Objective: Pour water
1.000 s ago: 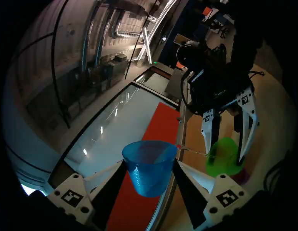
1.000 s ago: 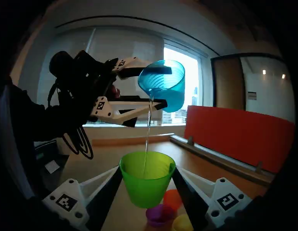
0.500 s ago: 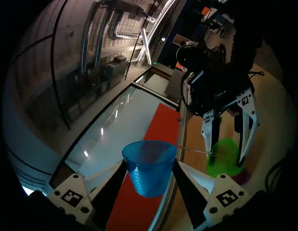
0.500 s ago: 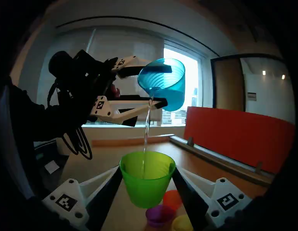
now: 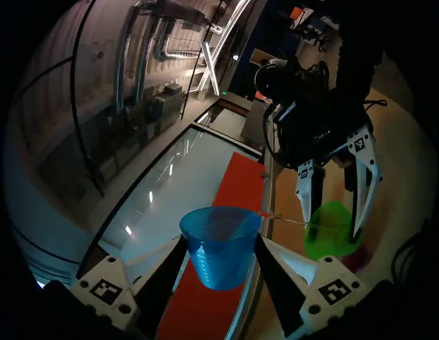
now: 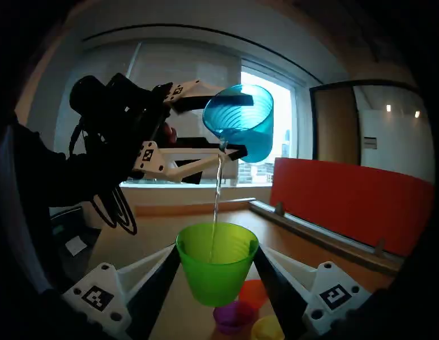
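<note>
My left gripper [image 5: 219, 255] is shut on a translucent blue cup [image 5: 220, 245], held tipped on its side. In the right gripper view that blue cup [image 6: 242, 122] hangs high with its mouth turned down and left, and a thin stream of water [image 6: 217, 195] falls from its rim. The stream lands in a green cup [image 6: 217, 267], upright, with my right gripper [image 6: 217, 272] shut on it. In the left gripper view the green cup [image 5: 331, 230] sits between the right gripper's white fingers [image 5: 307, 195], and the water thread [image 5: 287, 221] runs across to it.
A wooden table [image 6: 162, 232] lies under the cups. Small orange [image 6: 254, 292], purple [image 6: 235, 317] and yellow [image 6: 269, 327] cups stand below the green one. A red partition [image 6: 355, 198] runs along the table's right edge. A window [image 6: 264, 141] is behind, and a person's dark sleeve [image 6: 43, 175] at left.
The pour goes on. Both grippers hold nearly still; the blue cup has shifted only slightly and the stream still runs into the green cup.
</note>
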Motion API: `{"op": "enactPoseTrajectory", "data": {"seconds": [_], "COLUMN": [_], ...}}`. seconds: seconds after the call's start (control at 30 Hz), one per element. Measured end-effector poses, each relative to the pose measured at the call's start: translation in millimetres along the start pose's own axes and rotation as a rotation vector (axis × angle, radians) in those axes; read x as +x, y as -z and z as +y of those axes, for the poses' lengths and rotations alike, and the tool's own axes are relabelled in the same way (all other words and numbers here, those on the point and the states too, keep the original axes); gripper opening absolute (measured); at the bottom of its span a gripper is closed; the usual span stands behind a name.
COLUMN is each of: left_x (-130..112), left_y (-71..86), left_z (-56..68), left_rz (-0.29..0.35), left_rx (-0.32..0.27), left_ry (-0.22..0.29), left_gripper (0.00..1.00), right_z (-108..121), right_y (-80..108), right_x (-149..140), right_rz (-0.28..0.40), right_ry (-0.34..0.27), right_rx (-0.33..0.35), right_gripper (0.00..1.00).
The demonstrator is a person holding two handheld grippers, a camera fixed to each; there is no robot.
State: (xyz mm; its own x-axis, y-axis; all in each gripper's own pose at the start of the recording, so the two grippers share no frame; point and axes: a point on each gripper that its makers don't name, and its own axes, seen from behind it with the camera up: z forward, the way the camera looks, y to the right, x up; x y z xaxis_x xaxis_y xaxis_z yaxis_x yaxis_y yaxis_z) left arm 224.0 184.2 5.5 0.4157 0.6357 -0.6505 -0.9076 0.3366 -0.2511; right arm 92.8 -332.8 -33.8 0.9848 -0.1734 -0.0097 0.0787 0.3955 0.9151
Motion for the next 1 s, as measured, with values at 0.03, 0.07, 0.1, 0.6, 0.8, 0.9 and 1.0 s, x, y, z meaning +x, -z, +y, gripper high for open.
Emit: {"op": "enactPoseTrajectory", "data": {"seconds": [0.03, 0.07, 0.1, 0.6, 0.8, 0.9, 1.0], "left_x": [0.5, 1.1, 1.5, 1.3, 1.2, 1.1, 0.7], "left_y": [-0.3, -0.6, -1.0, -5.1, -6.3, -6.3, -6.2], "left_z": [0.1, 0.2, 0.4, 0.8, 1.4, 1.1, 0.8], "left_rz": [0.001, 0.001, 0.002, -0.004, -0.008, -0.009, -0.011], "left_rx": [0.0, 0.0, 0.0, -0.004, -0.006, -0.004, -0.004], "left_ry": [-0.001, -0.003, -0.004, -0.037, -0.054, -0.06, -0.067], "left_gripper": [0.83, 0.83, 0.83, 0.83, 0.83, 0.83, 0.83], "right_z": [0.1, 0.3, 0.2, 0.1, 0.5, 0.2, 0.0], "right_y": [0.0, 0.0, 0.1, 2.0, 2.2, 2.5, 2.2], "right_x": [0.0, 0.1, 0.1, 0.0, 0.0, 0.2, 0.2], "right_rz": [0.0, 0.0, 0.001, 0.002, 0.002, 0.003, 0.002], "right_ry": [0.0, 0.0, 0.0, 0.0, 0.0, 0.0, 0.0], "right_rx": [0.0, 0.0, 0.0, -0.001, -0.003, -0.002, -0.003], "right_gripper": [0.91, 0.9, 0.91, 0.91, 0.91, 0.9, 0.91]}}
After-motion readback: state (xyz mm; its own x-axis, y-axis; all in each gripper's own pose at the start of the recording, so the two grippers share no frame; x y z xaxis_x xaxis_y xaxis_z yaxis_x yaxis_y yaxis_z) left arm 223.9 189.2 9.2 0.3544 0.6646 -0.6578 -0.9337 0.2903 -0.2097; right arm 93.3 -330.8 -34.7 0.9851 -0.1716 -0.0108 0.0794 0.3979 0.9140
